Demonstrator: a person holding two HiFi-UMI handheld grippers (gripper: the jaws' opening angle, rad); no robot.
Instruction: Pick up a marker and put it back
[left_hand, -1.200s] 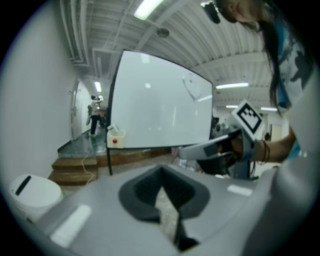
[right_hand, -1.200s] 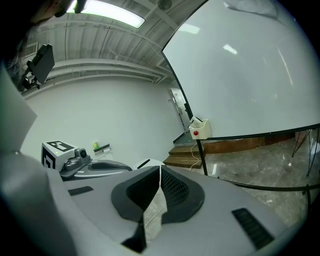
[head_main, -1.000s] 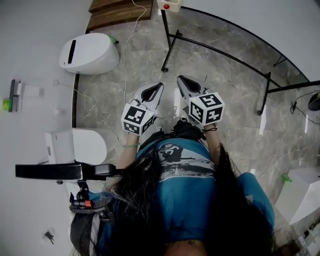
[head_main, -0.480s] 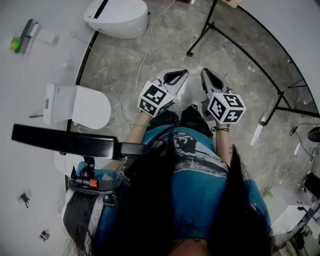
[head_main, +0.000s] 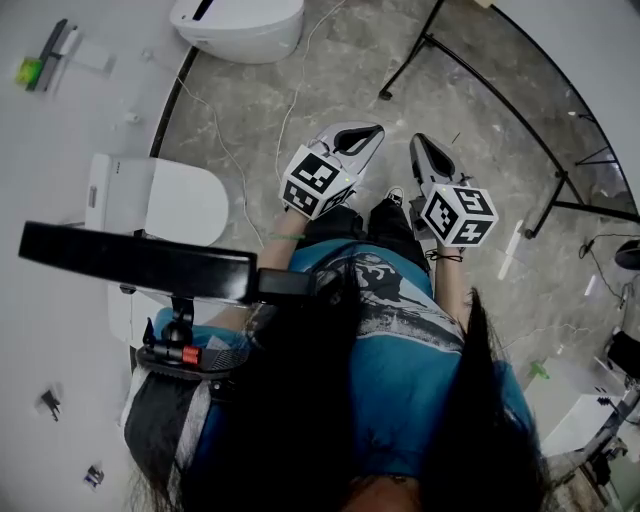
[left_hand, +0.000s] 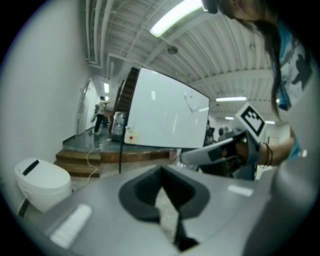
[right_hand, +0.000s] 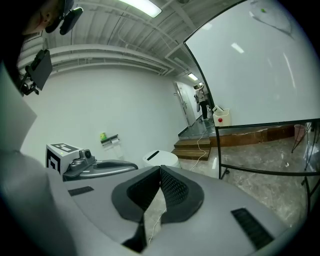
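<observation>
Jaws, left gripper (left_hand: 161, 169): I read them closed, holding nothing.
Jaws, right gripper (right_hand: 160, 168): closed, holding nothing.

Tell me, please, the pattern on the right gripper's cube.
The cube has black-and-white square markers; head view.

Glossy, veined stone floor (head_main: 360, 90)

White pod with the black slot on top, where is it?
In the head view the white pod stands at the top edge, ahead-left of the left tool; the left gripper view shows wooden steps beside it.
</observation>
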